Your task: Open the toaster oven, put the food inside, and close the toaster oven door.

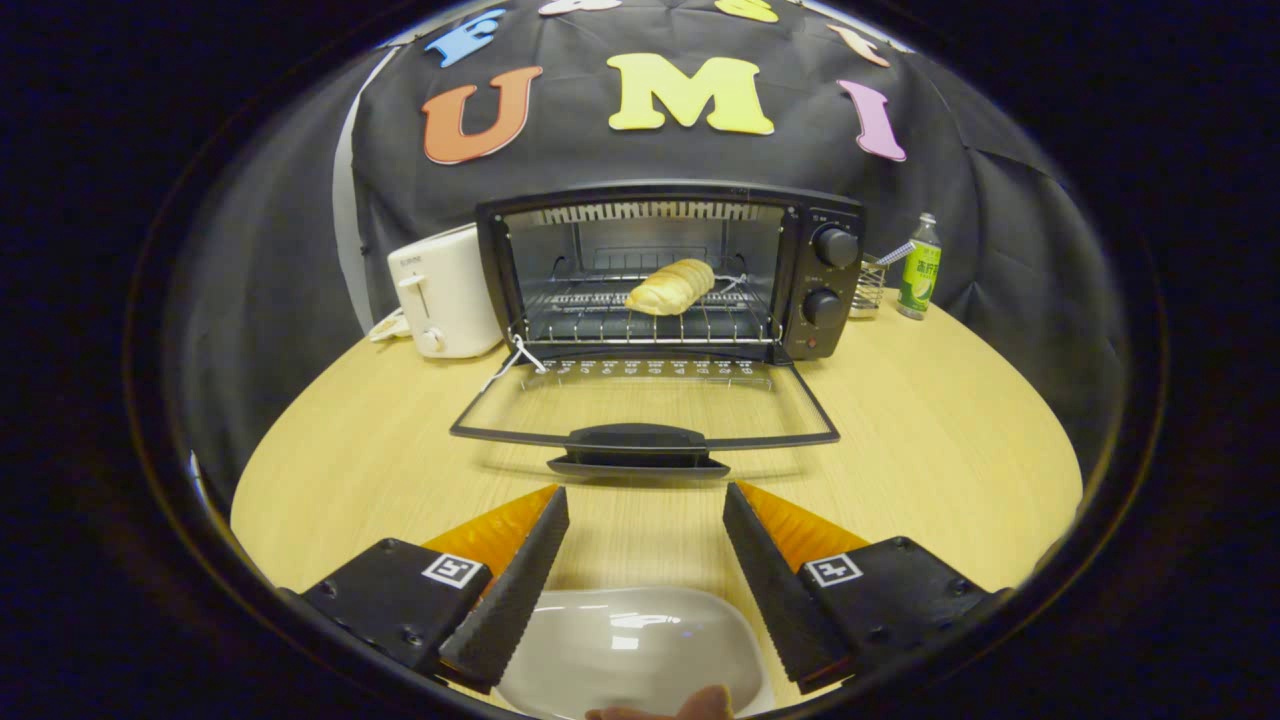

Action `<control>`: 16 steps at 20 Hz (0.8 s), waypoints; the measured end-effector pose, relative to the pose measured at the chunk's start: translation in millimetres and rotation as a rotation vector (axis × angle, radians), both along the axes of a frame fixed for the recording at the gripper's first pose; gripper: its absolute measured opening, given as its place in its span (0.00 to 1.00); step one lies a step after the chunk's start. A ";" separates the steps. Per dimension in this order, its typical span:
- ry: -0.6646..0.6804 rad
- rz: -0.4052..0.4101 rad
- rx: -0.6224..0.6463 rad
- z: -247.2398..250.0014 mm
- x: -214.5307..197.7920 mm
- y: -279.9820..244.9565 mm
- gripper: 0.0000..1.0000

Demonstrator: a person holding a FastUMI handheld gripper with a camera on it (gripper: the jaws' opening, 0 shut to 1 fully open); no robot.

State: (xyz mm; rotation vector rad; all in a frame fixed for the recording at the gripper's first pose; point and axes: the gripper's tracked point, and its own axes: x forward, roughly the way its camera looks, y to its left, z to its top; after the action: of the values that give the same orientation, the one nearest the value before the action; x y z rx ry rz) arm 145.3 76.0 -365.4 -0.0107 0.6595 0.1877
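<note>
A black toaster oven stands at the back of the round wooden table. Its glass door lies folded down flat toward me, with the door handle at its front edge. A pale bread roll rests on the wire rack inside the oven. My gripper is open, nothing between its fingers, held a short way in front of the door handle. Under and between the fingers sits a white plate with nothing on it.
A white pop-up toaster stands left of the oven. To the oven's right are a small wire holder and a green-labelled bottle. Bare tabletop spreads on both sides of the door. A fingertip shows at the plate's near rim.
</note>
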 end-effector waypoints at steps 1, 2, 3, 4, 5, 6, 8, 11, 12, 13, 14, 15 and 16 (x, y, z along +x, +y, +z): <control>0.025 0.005 -0.020 -4.7 2.9 1.9 1.00; 0.047 0.009 -0.022 -7.9 5.0 5.5 1.00; 0.058 0.017 -0.022 -10.0 7.8 10.5 1.00; 0.068 0.023 -0.030 -12.8 8.4 13.6 1.00; 0.079 0.020 -0.028 -16.7 10.2 14.4 1.00; 0.098 0.022 -0.024 -22.8 10.1 15.3 1.00; 0.113 0.021 -0.035 -28.6 16.2 14.4 1.00; 0.137 0.002 -0.027 -27.2 18.1 13.3 1.00; 0.139 -0.005 -0.020 -25.6 18.9 13.6 1.00; 0.131 -0.010 -0.019 -23.1 19.2 14.3 1.00; 0.118 -0.014 -0.018 -18.8 18.0 14.9 1.00; 0.102 -0.014 -0.017 -12.7 17.8 14.3 1.00; 0.084 -0.007 -0.022 -7.4 18.2 14.7 1.00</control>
State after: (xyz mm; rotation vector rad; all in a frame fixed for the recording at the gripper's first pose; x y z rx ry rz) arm 163.4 90.6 -372.8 -0.0216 0.7454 0.1745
